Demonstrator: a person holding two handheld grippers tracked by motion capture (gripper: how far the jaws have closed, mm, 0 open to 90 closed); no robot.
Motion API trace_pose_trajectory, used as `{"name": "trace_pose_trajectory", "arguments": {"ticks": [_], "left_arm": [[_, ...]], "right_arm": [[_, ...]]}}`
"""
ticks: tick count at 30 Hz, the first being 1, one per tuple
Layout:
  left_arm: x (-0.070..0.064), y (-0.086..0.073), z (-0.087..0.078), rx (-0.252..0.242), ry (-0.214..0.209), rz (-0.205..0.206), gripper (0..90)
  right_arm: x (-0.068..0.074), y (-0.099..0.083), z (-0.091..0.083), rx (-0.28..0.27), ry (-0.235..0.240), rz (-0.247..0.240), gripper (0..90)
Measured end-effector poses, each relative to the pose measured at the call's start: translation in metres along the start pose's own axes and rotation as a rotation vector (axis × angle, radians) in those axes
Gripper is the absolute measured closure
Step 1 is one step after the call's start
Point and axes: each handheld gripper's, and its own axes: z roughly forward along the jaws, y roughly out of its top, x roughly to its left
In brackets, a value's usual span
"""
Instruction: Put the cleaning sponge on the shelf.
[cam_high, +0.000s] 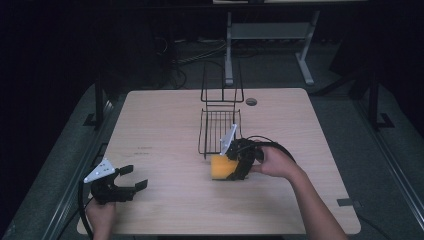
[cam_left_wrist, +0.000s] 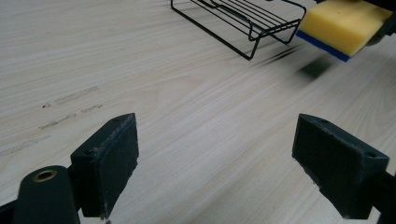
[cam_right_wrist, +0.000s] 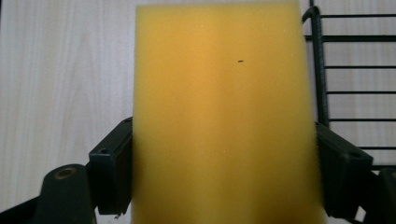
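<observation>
A yellow sponge (cam_high: 220, 168) with a blue underside hangs just above the table, near the front edge of a black wire rack (cam_high: 218, 131). My right gripper (cam_high: 231, 167) is shut on it. In the right gripper view the sponge (cam_right_wrist: 224, 116) sits squeezed between both jaws, with the rack (cam_right_wrist: 345, 79) at the right. My left gripper (cam_high: 134, 177) rests open near the table's front left corner, with nothing between its jaws. In the left gripper view that gripper (cam_left_wrist: 215, 163) faces bare wood, with the sponge (cam_left_wrist: 343, 25) and the rack (cam_left_wrist: 243, 18) farther off.
The wooden table (cam_high: 160, 120) has a round grommet hole (cam_high: 251, 101) near its far edge. The rack has an upright wire back (cam_high: 221, 85). Beyond the table stand a desk frame (cam_high: 270, 35) and floor cables.
</observation>
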Motion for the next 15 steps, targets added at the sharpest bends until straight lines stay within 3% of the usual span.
{"name": "trace_pose_trajectory", "arguments": {"ticks": [15], "left_arm": [[0.001, 0.0, -0.001, -0.003, -0.002, -0.008, 14.1]], "right_arm": [[-0.026, 0.019, -0.002, -0.022, -0.007, 0.009, 21.1]]}}
